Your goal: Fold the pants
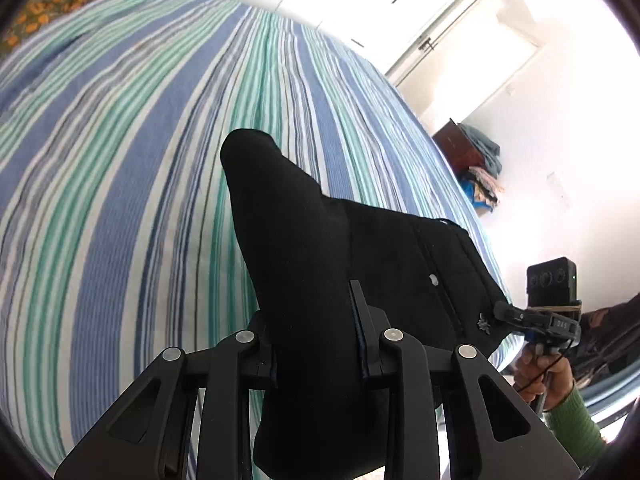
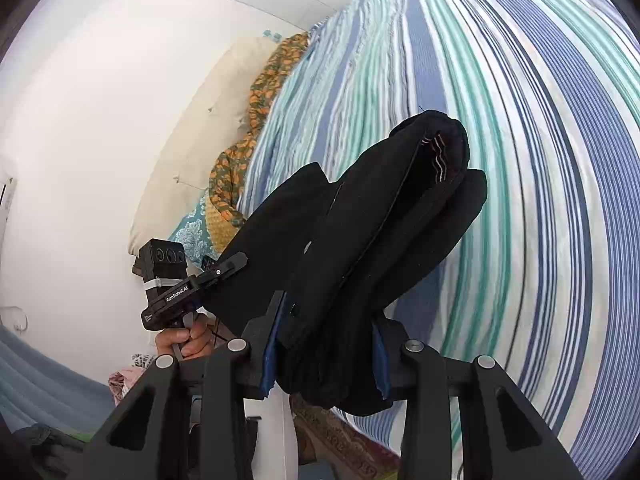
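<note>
Black pants point(image 1: 316, 256) hang stretched between both grippers above a bed with a blue, green and white striped sheet point(image 1: 120, 152). My left gripper point(image 1: 316, 320) is shut on a thick fold of the pants. My right gripper point(image 1: 508, 314) shows at the right in the left wrist view, clamped on the pants' edge near a white button. In the right wrist view my right gripper point(image 2: 324, 332) is shut on bunched layers of the pants point(image 2: 384, 232), waistband lining showing. My left gripper point(image 2: 236, 262) grips the pants' far edge there.
The striped sheet point(image 2: 520, 160) fills most of the bed. An orange flowered cloth point(image 2: 256, 120) and a cream pillow point(image 2: 188, 152) lie at the head. A brown cabinet with piled clothes point(image 1: 476, 160) stands by the wall. A patterned rug point(image 2: 348, 448) lies below.
</note>
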Demonstrator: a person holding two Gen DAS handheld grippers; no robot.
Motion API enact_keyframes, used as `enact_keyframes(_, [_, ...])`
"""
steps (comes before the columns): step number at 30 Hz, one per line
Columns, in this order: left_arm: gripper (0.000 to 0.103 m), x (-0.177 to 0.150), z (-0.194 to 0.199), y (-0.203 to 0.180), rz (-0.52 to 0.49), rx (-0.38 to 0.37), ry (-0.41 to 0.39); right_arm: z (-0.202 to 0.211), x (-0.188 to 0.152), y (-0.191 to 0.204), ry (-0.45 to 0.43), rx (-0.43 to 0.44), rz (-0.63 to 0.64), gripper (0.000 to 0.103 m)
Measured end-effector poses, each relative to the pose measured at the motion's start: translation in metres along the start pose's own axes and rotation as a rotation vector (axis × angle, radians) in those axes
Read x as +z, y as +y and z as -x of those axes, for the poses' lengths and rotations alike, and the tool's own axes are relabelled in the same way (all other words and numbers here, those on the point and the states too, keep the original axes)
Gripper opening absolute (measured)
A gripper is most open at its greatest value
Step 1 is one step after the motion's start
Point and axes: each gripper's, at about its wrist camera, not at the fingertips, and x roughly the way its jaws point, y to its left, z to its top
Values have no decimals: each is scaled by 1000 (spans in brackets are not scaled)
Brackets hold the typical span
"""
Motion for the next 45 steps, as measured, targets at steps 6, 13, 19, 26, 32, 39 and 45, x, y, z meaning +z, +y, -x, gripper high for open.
enact_keyframes(6, [64, 1, -45, 20, -120, 355, -22, -22, 56, -3, -29, -112, 84, 54])
enact_keyframes(13, [82, -102, -35, 13, -208, 544, -37, 10, -6, -44, -49, -652, 153, 61])
enact_keyframes(19, [98, -130, -37, -41, -202, 532, -43, 11, -60, -2, -117, -745, 226, 101])
enact_keyframes(26, [99, -145, -35, -62, -190, 585, -32, -30, -102, 28, -165, -843, 252, 103])
enact_keyframes(32, [99, -158, -27, -56, -139, 651, -70, -26, -126, 39, -239, -896, 278, 103])
enact_keyframes(39, [98, -162, -28, -59, -146, 622, -42, -23, -131, 45, -270, -906, 297, 103])
enact_keyframes(45, [98, -162, -24, -61, -159, 625, -65, -29, -135, 53, -265, -902, 342, 103])
